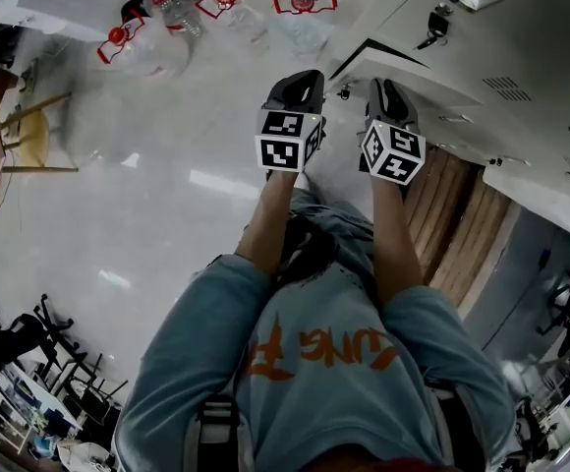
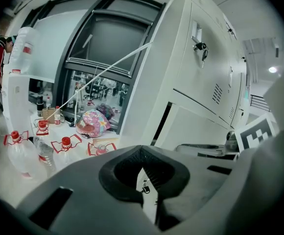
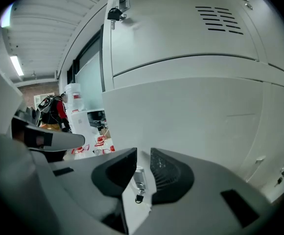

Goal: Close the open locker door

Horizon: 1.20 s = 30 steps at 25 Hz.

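Observation:
The white locker door [image 3: 191,116] fills the right gripper view; its small lock with a hanging key [image 3: 139,180] sits in the narrow gap between the jaws of my right gripper [image 3: 143,155], with no pad visibly pressing on it. In the head view this gripper [image 1: 389,94] is right at the door's edge [image 1: 403,65]. My left gripper [image 1: 298,85] hangs beside it, a little to the left. In its own view the left gripper [image 2: 142,148] has its tips together on nothing, and the door [image 2: 191,126] stands ajar with a dark gap along its left side.
Above it is a shut locker with a key in its lock [image 2: 200,47]. Large water bottles with red caps [image 1: 152,37] stand on the floor to the left, near a wooden chair [image 1: 10,146]. A pink patterned bag [image 2: 93,122] lies by the window.

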Each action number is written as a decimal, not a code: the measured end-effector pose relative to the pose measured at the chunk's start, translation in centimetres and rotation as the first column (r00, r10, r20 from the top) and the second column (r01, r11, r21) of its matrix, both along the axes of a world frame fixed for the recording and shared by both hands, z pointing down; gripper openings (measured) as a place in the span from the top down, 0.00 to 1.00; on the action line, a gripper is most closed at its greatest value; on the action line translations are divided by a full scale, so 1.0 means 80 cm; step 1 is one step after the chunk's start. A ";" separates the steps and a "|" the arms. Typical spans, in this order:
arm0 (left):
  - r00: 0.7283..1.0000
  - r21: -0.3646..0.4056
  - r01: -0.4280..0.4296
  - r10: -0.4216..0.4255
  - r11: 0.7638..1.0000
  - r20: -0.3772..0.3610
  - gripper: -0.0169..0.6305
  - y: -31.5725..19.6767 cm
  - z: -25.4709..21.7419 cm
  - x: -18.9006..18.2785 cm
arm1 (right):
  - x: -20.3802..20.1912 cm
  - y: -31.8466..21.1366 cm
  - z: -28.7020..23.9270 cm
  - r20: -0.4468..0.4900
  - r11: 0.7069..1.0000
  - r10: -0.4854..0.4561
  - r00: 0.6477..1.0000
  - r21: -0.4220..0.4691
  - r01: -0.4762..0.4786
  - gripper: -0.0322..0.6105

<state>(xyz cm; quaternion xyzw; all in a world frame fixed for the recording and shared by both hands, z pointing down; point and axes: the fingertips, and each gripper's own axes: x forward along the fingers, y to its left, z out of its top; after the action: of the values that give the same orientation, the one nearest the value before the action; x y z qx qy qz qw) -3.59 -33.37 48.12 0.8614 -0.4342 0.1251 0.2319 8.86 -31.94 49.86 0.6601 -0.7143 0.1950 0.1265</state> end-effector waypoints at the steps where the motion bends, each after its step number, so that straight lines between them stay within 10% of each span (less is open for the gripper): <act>1: 1.000 0.004 -0.002 0.002 1.000 -0.003 0.95 -0.003 -0.002 0.002 | 0.005 -0.002 -0.003 -0.006 1.000 0.007 1.000 0.005 -0.007 0.81; 18: 0.998 0.177 0.031 -0.019 0.984 -0.066 0.95 -0.029 -0.114 -0.007 | 0.043 -0.015 -0.060 -0.071 0.998 0.059 0.996 0.029 -0.057 0.88; 30: 0.993 0.357 0.040 0.002 0.933 -0.114 0.95 -0.007 -0.237 0.015 | 0.031 0.012 -0.182 -0.022 0.963 -0.104 0.994 0.248 0.106 0.88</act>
<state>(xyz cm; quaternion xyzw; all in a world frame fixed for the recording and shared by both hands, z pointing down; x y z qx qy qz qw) -2.40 -33.91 29.19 0.8907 -0.4442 -0.0072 0.0965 11.37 -30.99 35.30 0.6330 -0.7664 0.0942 0.0559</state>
